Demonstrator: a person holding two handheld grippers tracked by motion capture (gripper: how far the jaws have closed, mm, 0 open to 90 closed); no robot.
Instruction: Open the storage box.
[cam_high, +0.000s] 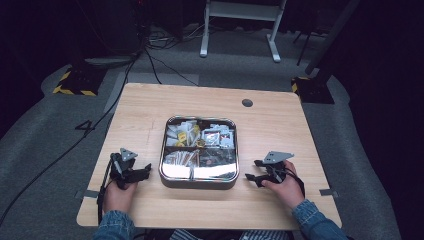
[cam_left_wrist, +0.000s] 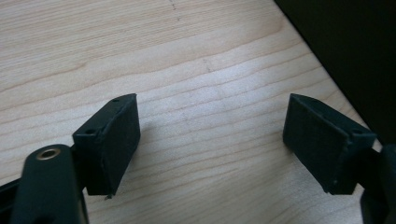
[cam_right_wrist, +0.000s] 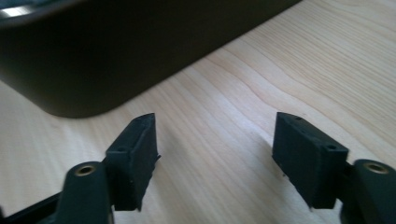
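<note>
A square metal tin (cam_high: 199, 179) with four compartments sits in the middle of the wooden table (cam_high: 150, 105), holding several small packets. My left gripper (cam_high: 145, 170) rests on the table just left of the tin, held by a hand, jaws apart with bare wood between them (cam_left_wrist: 210, 140). My right gripper (cam_high: 254, 170) rests just right of the tin, pointing at it, also open with nothing between its pads (cam_right_wrist: 215, 158). The tin's dark wall (cam_right_wrist: 116, 56) rises close ahead in the right gripper view.
Grey tape tabs (cam_high: 85, 194) mark the table's side edges, and a round cable hole (cam_high: 247, 103) sits at the back. Cables (cam_high: 150, 65) run over the grey floor behind, near a white stand (cam_high: 240, 30). Bare wood lies around the tin.
</note>
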